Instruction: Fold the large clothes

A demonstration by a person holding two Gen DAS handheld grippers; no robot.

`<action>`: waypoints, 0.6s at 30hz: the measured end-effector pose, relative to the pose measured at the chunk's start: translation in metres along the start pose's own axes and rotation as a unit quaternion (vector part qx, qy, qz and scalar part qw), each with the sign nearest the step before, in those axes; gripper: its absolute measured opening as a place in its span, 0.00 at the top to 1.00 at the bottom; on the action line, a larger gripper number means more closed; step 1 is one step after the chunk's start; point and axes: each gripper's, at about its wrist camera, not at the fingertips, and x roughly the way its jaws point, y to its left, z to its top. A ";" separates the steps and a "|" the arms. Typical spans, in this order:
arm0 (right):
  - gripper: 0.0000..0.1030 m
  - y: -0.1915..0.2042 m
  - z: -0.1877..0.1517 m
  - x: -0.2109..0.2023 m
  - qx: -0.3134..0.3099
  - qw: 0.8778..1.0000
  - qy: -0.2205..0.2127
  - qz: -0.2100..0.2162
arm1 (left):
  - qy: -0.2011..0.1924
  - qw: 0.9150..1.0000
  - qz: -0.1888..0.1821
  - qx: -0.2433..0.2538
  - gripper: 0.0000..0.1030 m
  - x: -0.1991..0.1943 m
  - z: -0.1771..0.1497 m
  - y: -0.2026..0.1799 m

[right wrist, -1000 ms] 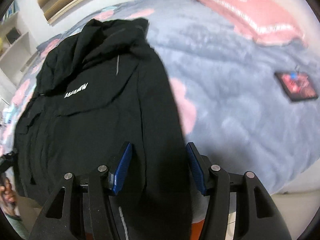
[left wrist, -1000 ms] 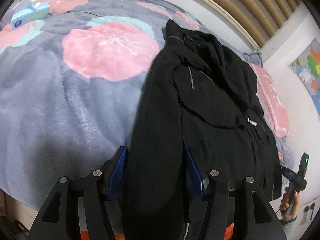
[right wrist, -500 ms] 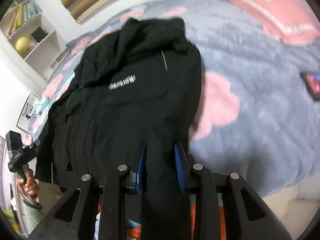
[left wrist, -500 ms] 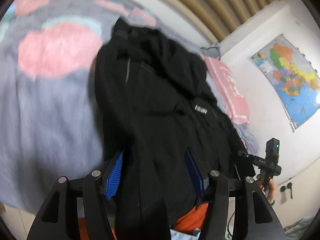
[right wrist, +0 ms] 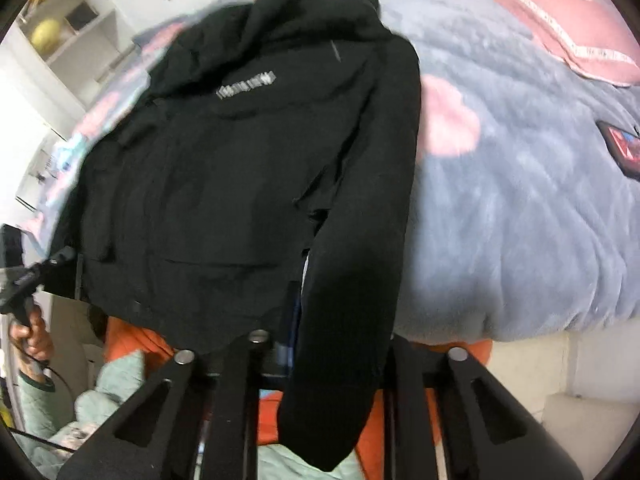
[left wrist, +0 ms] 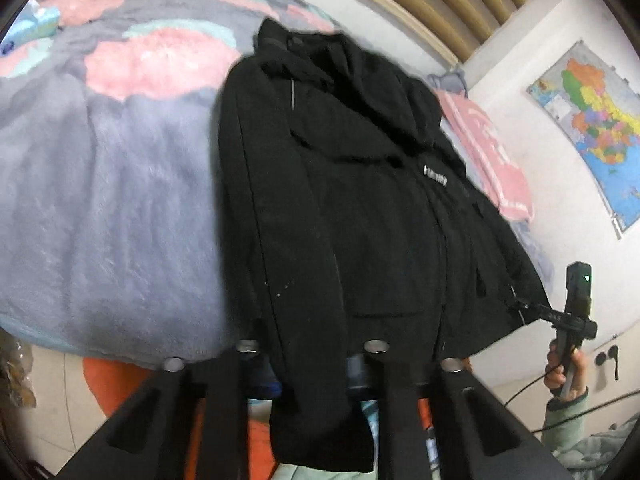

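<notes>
A black hooded jacket [left wrist: 360, 200] lies front up on the bed, hood at the far end; its grey chest logo [right wrist: 246, 85] shows in the right wrist view. My left gripper [left wrist: 312, 356] is closing on the jacket's hem by one sleeve, which droops between the jaws and hides the pads. My right gripper [right wrist: 296, 340] is closing on the hem at the other side, with the other sleeve [right wrist: 352, 280] hanging over it. Each view shows the other gripper at the hem's far corner, the right one [left wrist: 520, 306] and the left one [right wrist: 66, 256]. The hem is lifted off the bed edge.
A grey blanket with pink flowers [left wrist: 100, 200] covers the bed. A pink pillow [right wrist: 560, 20] and a dark flat tablet [right wrist: 624, 148] lie on it, a tissue box [left wrist: 36, 20] far left. Wall map [left wrist: 592, 128], white shelves [right wrist: 60, 40], an orange thing [left wrist: 104, 384] below the bed edge.
Both grippers' jaws have come together on the jacket's hem and drawn back, lifting it off the bed edge. The sleeves now hang down over the grippers.
</notes>
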 end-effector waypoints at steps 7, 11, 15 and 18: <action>0.88 0.006 0.040 -0.051 0.004 0.995 -0.086 0.053 | -0.098 0.994 -0.044 -0.002 0.87 -0.052 0.036 -0.011; 0.88 0.006 0.080 -0.073 0.003 0.990 -0.124 0.073 | -0.148 0.986 -0.072 -0.015 0.87 -0.070 0.076 -0.014; 0.88 0.001 0.124 -0.086 0.008 0.985 -0.158 0.074 | -0.177 0.981 -0.075 -0.018 0.87 -0.069 0.125 -0.020; 0.88 -0.002 0.165 -0.089 0.015 0.981 -0.177 0.073 | -0.194 0.978 -0.081 -0.018 0.86 -0.063 0.164 -0.023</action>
